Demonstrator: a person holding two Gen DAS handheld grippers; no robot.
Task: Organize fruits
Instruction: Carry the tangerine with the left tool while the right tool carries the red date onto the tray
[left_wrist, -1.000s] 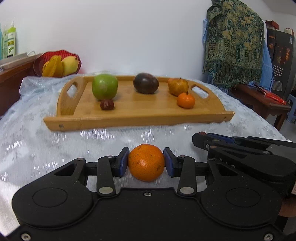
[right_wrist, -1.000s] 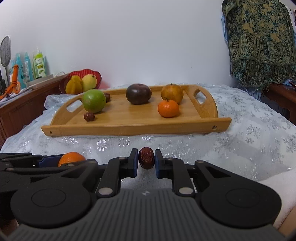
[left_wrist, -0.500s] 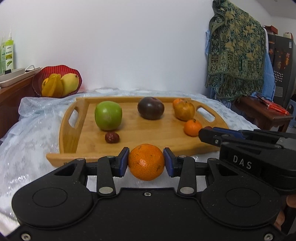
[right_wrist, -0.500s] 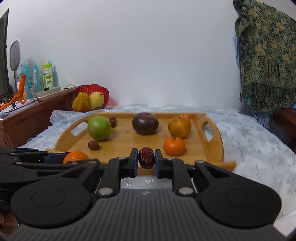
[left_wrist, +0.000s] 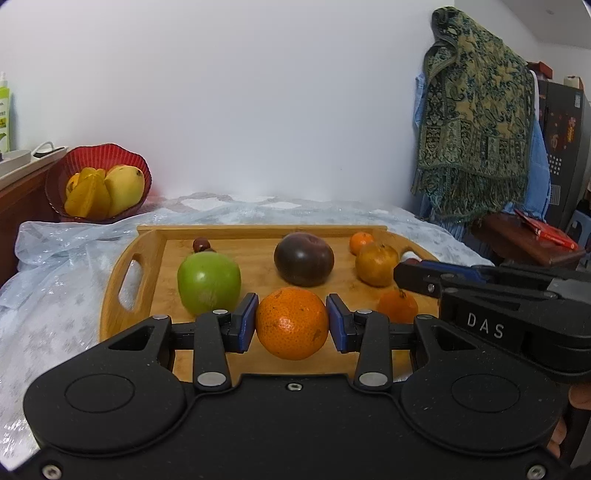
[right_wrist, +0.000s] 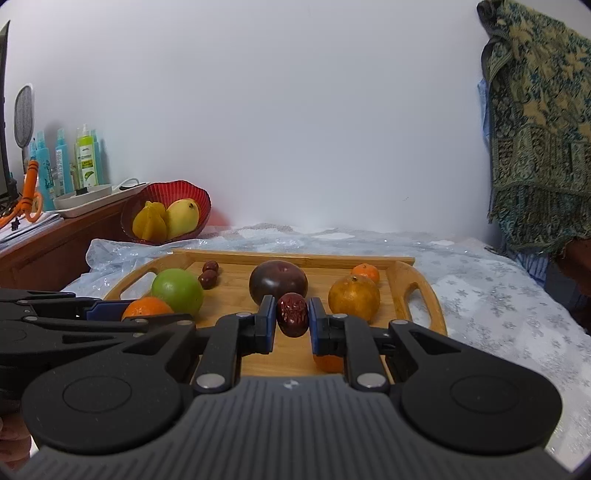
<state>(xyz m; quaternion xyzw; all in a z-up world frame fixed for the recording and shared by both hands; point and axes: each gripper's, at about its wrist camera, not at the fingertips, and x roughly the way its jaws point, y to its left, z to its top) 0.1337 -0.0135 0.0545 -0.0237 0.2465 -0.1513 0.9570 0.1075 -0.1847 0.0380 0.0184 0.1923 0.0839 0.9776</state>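
Observation:
My left gripper (left_wrist: 291, 322) is shut on an orange tangerine (left_wrist: 291, 323), held over the front of the wooden tray (left_wrist: 147, 258). My right gripper (right_wrist: 291, 318) is shut on a dark red date (right_wrist: 292, 314), held above the tray (right_wrist: 421, 291) beside the left one. On the tray lie a green apple (left_wrist: 208, 282), a dark purple fruit (left_wrist: 303, 258), a yellow-brown fruit (left_wrist: 376, 264), two small tangerines (left_wrist: 397, 305) (left_wrist: 361, 242) and dates (right_wrist: 208, 275) at the back left.
A red bowl (left_wrist: 98, 184) with a mango and starfruit stands at the back left by a wooden cabinet (right_wrist: 48, 243). Bottles (right_wrist: 86, 157) stand on the cabinet. A patterned cloth (left_wrist: 476, 122) hangs at the right. The table has a silvery cover (right_wrist: 498, 295).
Both grippers have risen and moved forward from in front of the tray to over it, each still holding its fruit.

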